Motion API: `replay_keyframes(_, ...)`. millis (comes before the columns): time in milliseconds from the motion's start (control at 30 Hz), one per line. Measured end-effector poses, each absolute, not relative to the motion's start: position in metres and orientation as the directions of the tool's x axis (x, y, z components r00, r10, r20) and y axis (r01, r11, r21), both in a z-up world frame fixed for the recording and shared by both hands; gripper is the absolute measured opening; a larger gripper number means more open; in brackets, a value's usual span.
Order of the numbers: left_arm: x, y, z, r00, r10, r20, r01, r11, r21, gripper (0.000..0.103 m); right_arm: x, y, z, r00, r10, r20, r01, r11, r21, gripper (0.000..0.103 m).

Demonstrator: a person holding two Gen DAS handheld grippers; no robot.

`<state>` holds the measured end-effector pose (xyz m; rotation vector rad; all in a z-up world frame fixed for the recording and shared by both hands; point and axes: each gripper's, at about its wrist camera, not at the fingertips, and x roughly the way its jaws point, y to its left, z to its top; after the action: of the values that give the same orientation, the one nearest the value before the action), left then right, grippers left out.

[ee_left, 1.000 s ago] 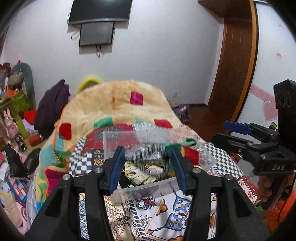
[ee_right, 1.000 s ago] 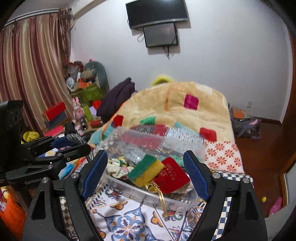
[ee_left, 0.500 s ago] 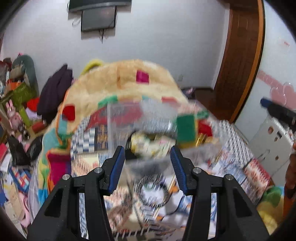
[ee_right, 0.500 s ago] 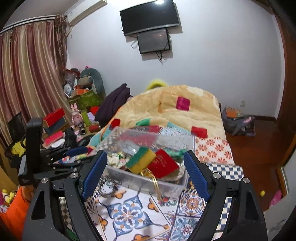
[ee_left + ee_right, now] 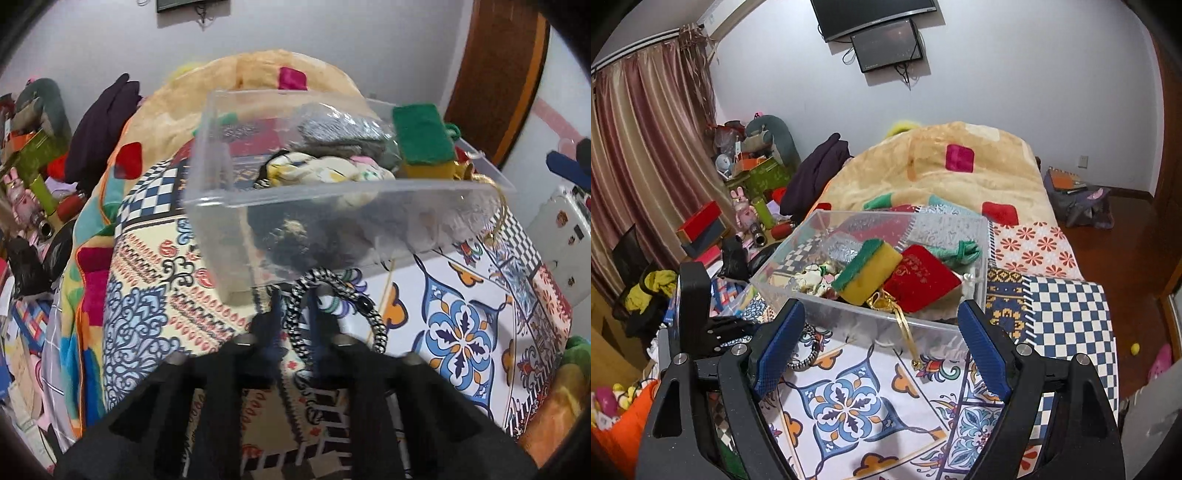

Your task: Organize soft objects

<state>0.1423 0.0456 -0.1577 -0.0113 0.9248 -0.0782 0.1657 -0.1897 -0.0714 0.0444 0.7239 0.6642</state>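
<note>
A clear plastic bin (image 5: 369, 192) stands on the patterned bed cover and holds a green-and-yellow sponge (image 5: 424, 140), a floral cloth (image 5: 317, 170) and a grey cloth. In the right wrist view the bin (image 5: 820, 306) also shows the sponge (image 5: 871, 271) and a red pouch (image 5: 921, 282). My left gripper (image 5: 293, 295) is shut on a black-and-white braided hair tie (image 5: 340, 295) just in front of the bin. My right gripper (image 5: 879, 350) is open and empty, short of the bin's near wall. The hair tie (image 5: 807, 356) shows beside its left finger.
A gold cord (image 5: 905, 332) hangs over the bin's near wall. A yellow blanket (image 5: 942, 173) is heaped behind the bin. Boxes and toys (image 5: 746, 184) crowd the left side. A white cabinet (image 5: 565, 236) stands at the right.
My left gripper has tilted down, dropped to the bed cover in front of the bin and shut on the hair tie. My right gripper has pulled back a little and stays open.
</note>
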Motion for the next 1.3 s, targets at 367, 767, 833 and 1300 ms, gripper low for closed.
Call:
replay_keyframes(367,0.121,0.042,-0.085,0.749,-0.098,-0.655,0.069,0.995,-0.070,0.005,0.164,-0.191,-0.071,0.552,0.588,-0.592,-0.551,0.789,0.271,0.083)
replay_keyframes(767,0.181,0.050,-0.084,0.763,0.017,-0.646,-0.023,1.000,-0.001,0.023,0.161,-0.194,-0.061,0.566,0.596,-0.570,-0.557,0.786,0.269,0.083)
replay_keyframes(833,0.178,0.052,-0.086,0.768,0.016,-0.641,-0.027,1.000,-0.008,0.037,0.161,-0.193,-0.061,0.568,0.595,-0.569,-0.558,0.786,0.266,0.083)
replay_keyframes(1300,0.080,0.050,-0.004,0.894,-0.118,-0.432,0.072,0.990,-0.121,0.055,0.125,-0.188,-0.017,0.652,0.583,-0.485,-0.585,0.794,0.168,0.083)
